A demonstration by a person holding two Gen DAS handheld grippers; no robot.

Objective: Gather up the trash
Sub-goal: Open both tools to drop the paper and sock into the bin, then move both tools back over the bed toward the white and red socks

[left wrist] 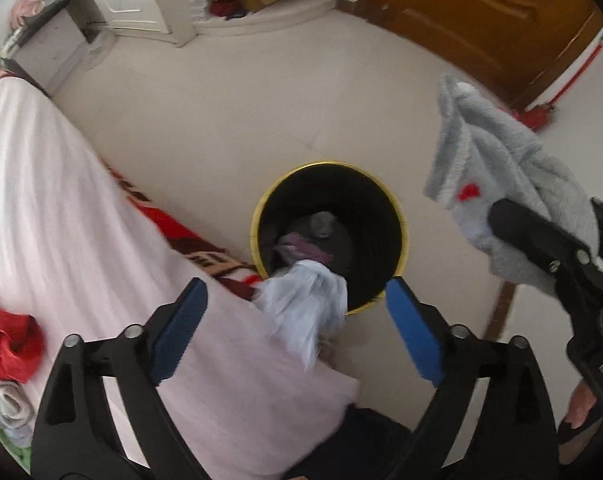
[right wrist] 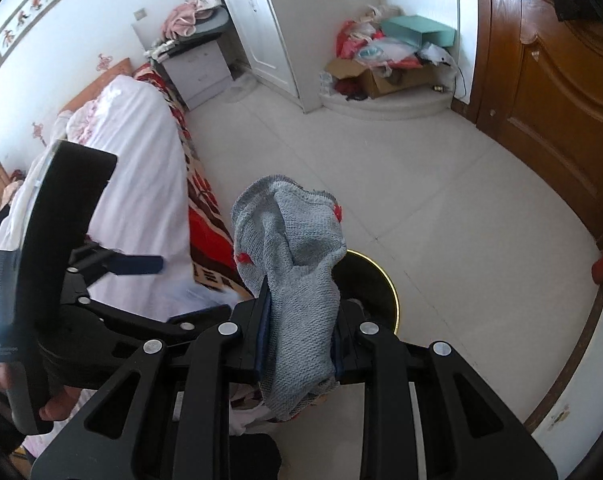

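A black trash bin with a yellow rim [left wrist: 397, 200] stands on the floor beside the bed; it holds dark and purple trash. A crumpled white tissue [left wrist: 305, 304] is blurred in the air at the bin's near rim, between my left gripper's fingers and touching neither. My left gripper [left wrist: 297, 332] is open, its blue pads wide apart above the bin. My right gripper [right wrist: 299, 332] is shut on a grey knitted sock with red marks [right wrist: 297, 264], held above the bin [right wrist: 381, 280]. The sock [left wrist: 501, 168] and right gripper also show in the left wrist view, right of the bin.
A bed with a pink-white sheet [left wrist: 61, 220] and a red patterned blanket [right wrist: 205, 216] lies left of the bin. A brown wooden door [right wrist: 561, 100] is at the right. A cardboard box with clutter [right wrist: 381, 68] sits on a raised step at the back. A grey nightstand [right wrist: 197, 64] stands by the bed.
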